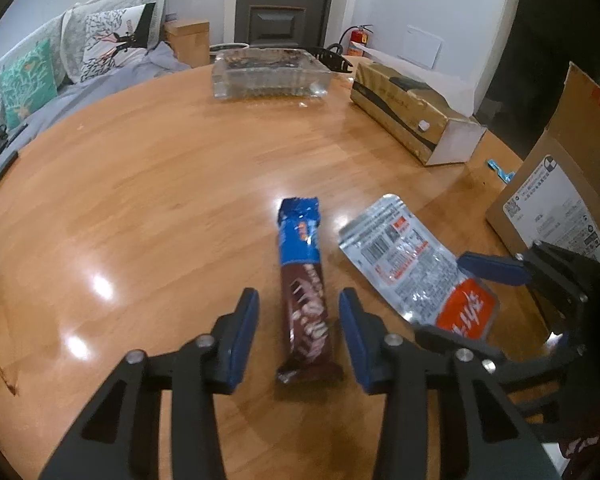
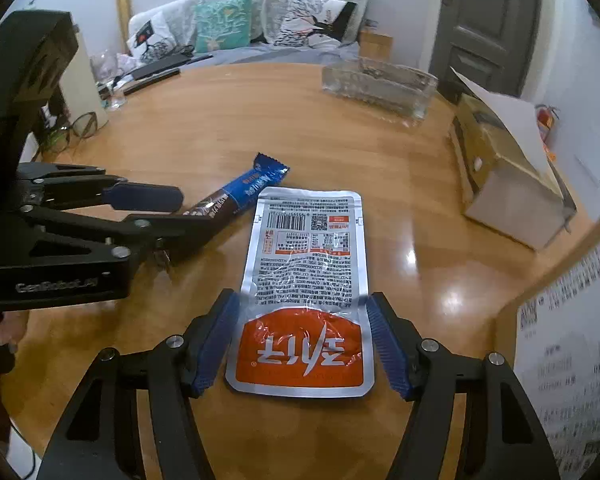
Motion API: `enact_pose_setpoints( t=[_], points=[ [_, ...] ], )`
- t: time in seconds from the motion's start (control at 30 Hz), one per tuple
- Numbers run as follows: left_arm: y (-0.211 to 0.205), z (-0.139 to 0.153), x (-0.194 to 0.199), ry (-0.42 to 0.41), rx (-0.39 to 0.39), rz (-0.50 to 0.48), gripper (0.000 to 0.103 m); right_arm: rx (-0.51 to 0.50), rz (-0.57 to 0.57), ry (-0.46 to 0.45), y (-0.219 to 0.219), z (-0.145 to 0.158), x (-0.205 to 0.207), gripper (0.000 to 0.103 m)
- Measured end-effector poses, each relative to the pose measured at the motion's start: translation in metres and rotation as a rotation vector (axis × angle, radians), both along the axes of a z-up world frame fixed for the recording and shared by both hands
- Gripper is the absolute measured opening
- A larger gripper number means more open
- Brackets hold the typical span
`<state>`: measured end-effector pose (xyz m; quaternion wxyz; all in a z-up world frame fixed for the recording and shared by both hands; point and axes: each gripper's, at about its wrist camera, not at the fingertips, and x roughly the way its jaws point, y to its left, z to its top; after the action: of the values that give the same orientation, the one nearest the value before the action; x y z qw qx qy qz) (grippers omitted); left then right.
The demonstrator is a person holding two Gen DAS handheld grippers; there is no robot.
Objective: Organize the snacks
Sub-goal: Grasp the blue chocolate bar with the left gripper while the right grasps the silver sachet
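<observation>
The left tool is open, one finger on each side of the chocolate bar lying on the desk. The right tool is open too, around the flat silver pouch beside it. The pouch looks thin, so it may slip or crumple when squeezed. The tools are close and could bump.
</observation>
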<state>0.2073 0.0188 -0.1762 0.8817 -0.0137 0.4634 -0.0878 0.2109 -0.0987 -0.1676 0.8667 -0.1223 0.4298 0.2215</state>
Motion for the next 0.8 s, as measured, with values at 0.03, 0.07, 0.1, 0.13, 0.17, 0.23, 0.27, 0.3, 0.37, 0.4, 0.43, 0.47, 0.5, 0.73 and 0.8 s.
enact_pose_setpoints(
  t=[0.03, 0.07, 0.1, 0.13, 0.17, 0.23, 0.27, 0.3, 0.37, 0.4, 0.43, 0.47, 0.5, 0.73, 0.8],
  points=[
    [-0.002, 0.0, 0.001, 0.0, 0.006, -0.004, 0.039, 0.006, -0.003, 0.0, -0.003, 0.0, -0.001, 0.063],
    [-0.005, 0.0, 0.002, -0.002, 0.021, -0.009, 0.036, 0.011, -0.001, 0.002, -0.006, 0.0, -0.003, 0.063],
    [-0.007, -0.001, 0.003, -0.007, 0.044, -0.011, 0.028, 0.009, 0.0, 0.003, -0.007, 0.0, -0.004, 0.063],
    [-0.01, -0.001, 0.004, -0.015, 0.079, -0.009, 0.022, -0.001, 0.002, 0.004, -0.007, 0.0, -0.006, 0.063],
    [-0.012, -0.001, 0.004, -0.026, 0.121, -0.01, 0.017, -0.008, 0.005, 0.002, -0.007, 0.0, -0.006, 0.063],
    [-0.012, -0.001, 0.003, -0.031, 0.128, -0.015, 0.016, -0.006, -0.002, 0.005, -0.005, 0.0, -0.005, 0.064],
    [-0.011, -0.001, 0.002, -0.033, 0.129, -0.016, 0.016, -0.009, -0.006, 0.009, -0.004, 0.0, -0.003, 0.065],
    [-0.011, -0.002, 0.001, -0.034, 0.13, -0.015, 0.016, -0.012, -0.012, 0.014, -0.001, 0.0, -0.001, 0.067],
    [-0.007, -0.002, -0.003, -0.036, 0.127, -0.01, 0.016, -0.015, -0.024, 0.016, 0.002, -0.001, 0.002, 0.068],
    [-0.005, -0.002, -0.005, -0.037, 0.121, -0.009, 0.016, -0.017, -0.029, 0.015, 0.004, -0.001, 0.003, 0.067],
    [-0.003, -0.001, -0.008, -0.039, 0.116, -0.008, 0.016, -0.016, -0.031, 0.013, 0.005, -0.001, 0.004, 0.067],
    [0.0, 0.001, -0.012, -0.043, 0.113, -0.002, 0.016, -0.014, -0.034, 0.01, 0.006, -0.001, 0.003, 0.065],
    [0.002, 0.002, -0.016, -0.046, 0.113, 0.003, 0.016, -0.013, -0.038, 0.003, 0.007, -0.001, 0.003, 0.065],
    [0.023, 0.03, -0.048, -0.103, 0.103, 0.065, 0.016, 0.018, -0.033, -0.038, 0.01, 0.016, -0.017, 0.064],
    [0.027, 0.043, -0.06, -0.129, 0.102, 0.081, 0.016, 0.043, -0.014, -0.054, 0.014, 0.03, -0.027, 0.064]
  ],
)
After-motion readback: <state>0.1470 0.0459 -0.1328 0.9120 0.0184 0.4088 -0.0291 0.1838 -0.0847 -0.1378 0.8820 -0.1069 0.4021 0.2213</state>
